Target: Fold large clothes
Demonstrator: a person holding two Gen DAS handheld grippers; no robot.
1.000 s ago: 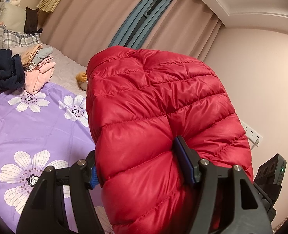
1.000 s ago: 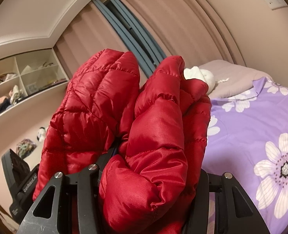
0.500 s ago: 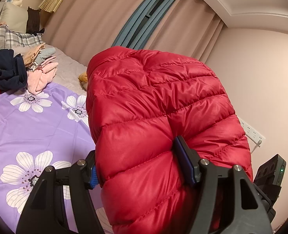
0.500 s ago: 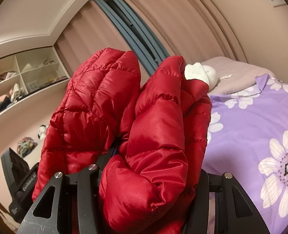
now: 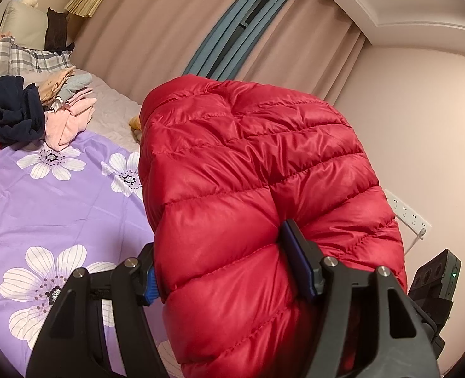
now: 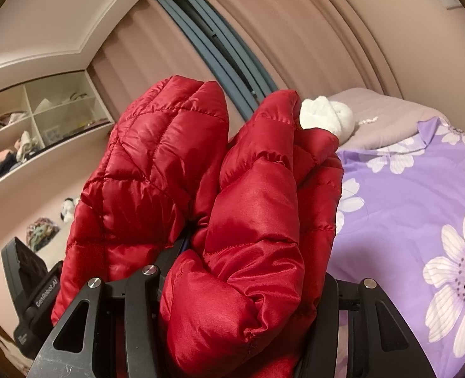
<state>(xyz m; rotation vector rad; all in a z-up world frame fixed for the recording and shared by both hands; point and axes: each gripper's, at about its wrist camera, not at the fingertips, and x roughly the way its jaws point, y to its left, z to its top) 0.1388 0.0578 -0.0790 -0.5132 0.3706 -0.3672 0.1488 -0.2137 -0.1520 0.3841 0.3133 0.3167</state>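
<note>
A puffy red quilted down jacket [image 5: 251, 182] bulges up between the black fingers of my left gripper [image 5: 223, 261], which is shut on a thick fold of it. In the right wrist view another bunched part of the red jacket [image 6: 251, 208] is squeezed by my right gripper [image 6: 245, 271], also shut on it. The jacket hangs in the air above a bed with a purple flowered sheet [image 5: 52, 208]. The padding hides most of both grippers' pads.
A pile of clothes [image 5: 37, 110], dark blue and pink, lies at the bed's far left by plaid pillows [image 5: 14, 60]. A white plush toy [image 6: 327, 116] sits near the bed's head. Curtains [image 5: 175, 31], a wall socket strip [image 5: 409, 214] and open shelves [image 6: 33, 126] surround the bed.
</note>
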